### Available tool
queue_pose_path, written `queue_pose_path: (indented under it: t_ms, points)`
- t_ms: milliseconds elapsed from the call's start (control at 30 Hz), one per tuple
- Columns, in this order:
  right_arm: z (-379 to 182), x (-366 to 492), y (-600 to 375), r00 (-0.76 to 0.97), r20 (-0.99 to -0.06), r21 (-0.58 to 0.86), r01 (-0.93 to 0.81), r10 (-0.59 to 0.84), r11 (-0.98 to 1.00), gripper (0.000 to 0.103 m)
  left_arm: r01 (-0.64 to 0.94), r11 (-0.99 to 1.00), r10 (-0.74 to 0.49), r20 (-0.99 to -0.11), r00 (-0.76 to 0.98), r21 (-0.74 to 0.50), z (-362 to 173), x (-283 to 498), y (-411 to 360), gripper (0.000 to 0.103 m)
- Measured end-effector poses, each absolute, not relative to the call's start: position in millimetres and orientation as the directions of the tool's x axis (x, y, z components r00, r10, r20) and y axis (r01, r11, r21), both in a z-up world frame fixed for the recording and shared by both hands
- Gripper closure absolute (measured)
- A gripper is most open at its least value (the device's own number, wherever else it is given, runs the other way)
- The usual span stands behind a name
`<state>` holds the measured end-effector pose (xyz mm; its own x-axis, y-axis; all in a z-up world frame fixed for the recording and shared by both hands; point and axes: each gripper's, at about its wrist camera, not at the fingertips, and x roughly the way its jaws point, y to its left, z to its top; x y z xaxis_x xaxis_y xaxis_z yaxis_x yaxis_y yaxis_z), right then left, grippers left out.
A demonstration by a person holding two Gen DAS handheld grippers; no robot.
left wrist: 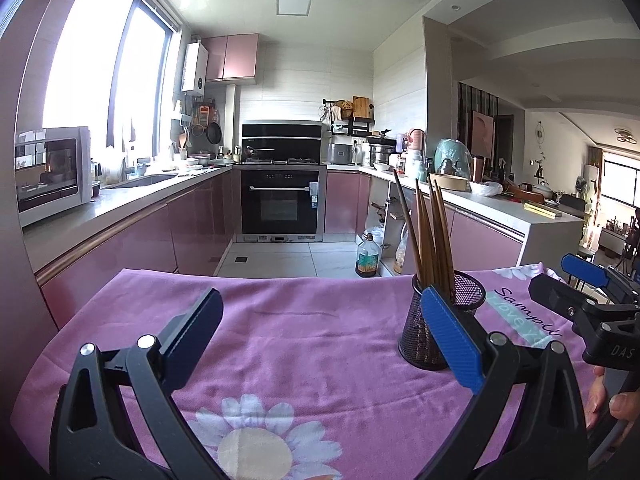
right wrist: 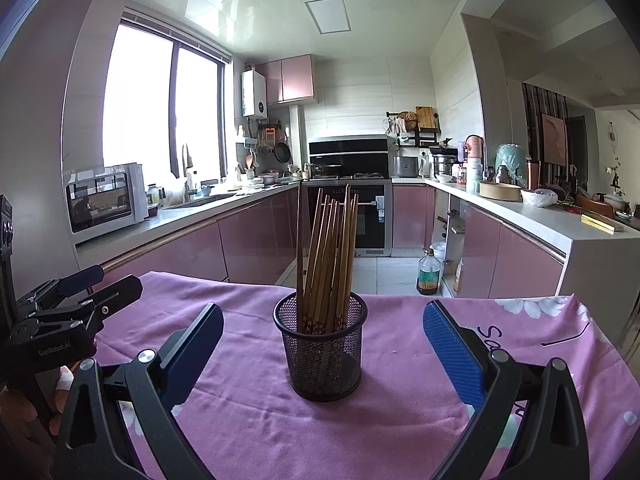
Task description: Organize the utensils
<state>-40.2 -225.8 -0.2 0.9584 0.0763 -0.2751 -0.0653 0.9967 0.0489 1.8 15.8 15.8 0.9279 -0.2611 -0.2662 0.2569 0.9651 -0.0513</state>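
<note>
A black mesh cup (right wrist: 322,350) stands on the pink flowered cloth (right wrist: 248,432), holding several brown wooden chopsticks (right wrist: 328,256) upright. My right gripper (right wrist: 324,344) is open and empty, its blue fingers on either side of the cup and apart from it. In the left wrist view the cup (left wrist: 420,340) with chopsticks (left wrist: 430,232) sits partly behind my right finger (left wrist: 452,344). My left gripper (left wrist: 320,336) is open and empty over bare cloth (left wrist: 304,340). Each gripper shows at the edge of the other's view: the right gripper (left wrist: 580,284), the left gripper (right wrist: 100,280).
The cloth-covered table ends at its far edge (right wrist: 360,294); beyond is kitchen floor with an oil bottle (right wrist: 429,274). Pink cabinets and counters line both sides, with an oven (left wrist: 282,204) at the back and a white microwave (left wrist: 52,172) on the left.
</note>
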Motion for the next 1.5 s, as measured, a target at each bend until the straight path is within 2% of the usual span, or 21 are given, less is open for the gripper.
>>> queue_pose_path:
  t_ms: [1500]
  points:
    - [2.1,-49.6,-220.9,0.975,-0.219,0.028,-0.039,0.044,0.999,0.006,0.232,0.971,-0.241,-0.255,0.937,-0.064,14.0,-1.6,18.3,0.006]
